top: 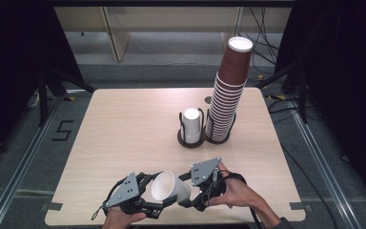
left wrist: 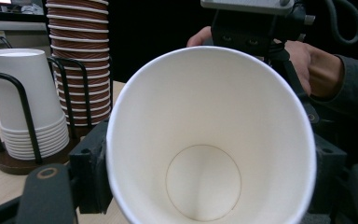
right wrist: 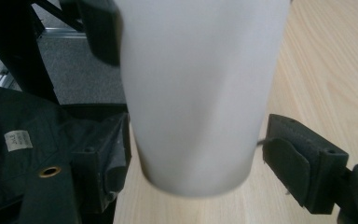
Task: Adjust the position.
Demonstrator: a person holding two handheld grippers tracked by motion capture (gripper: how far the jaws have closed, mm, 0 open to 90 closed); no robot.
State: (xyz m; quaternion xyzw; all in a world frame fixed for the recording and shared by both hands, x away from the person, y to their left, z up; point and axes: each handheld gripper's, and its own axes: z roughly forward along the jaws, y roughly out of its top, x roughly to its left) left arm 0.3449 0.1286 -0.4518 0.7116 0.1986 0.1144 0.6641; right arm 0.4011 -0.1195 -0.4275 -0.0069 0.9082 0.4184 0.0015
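Note:
A white paper cup (top: 170, 188) lies on its side above the table's front edge, held between both grippers. My left gripper (top: 161, 192) is shut on the cup near its rim. In the left gripper view the cup's open mouth (left wrist: 205, 140) faces the camera, and the black pads (left wrist: 91, 172) press on both of its sides. My right gripper (top: 185, 190) stands open around the cup's base (right wrist: 196, 116). In the right gripper view one pad (right wrist: 289, 149) stands a little apart from the cup wall, while the other sits close beside it.
A tall leaning stack of brown cups (top: 228, 95) and a short stack of white cups (top: 191, 125) stand in a wire holder (top: 190, 142) at the table's back right. Light wooden tabletop (top: 124, 129) stretches to the left. The person's hands hold both grippers at the front edge.

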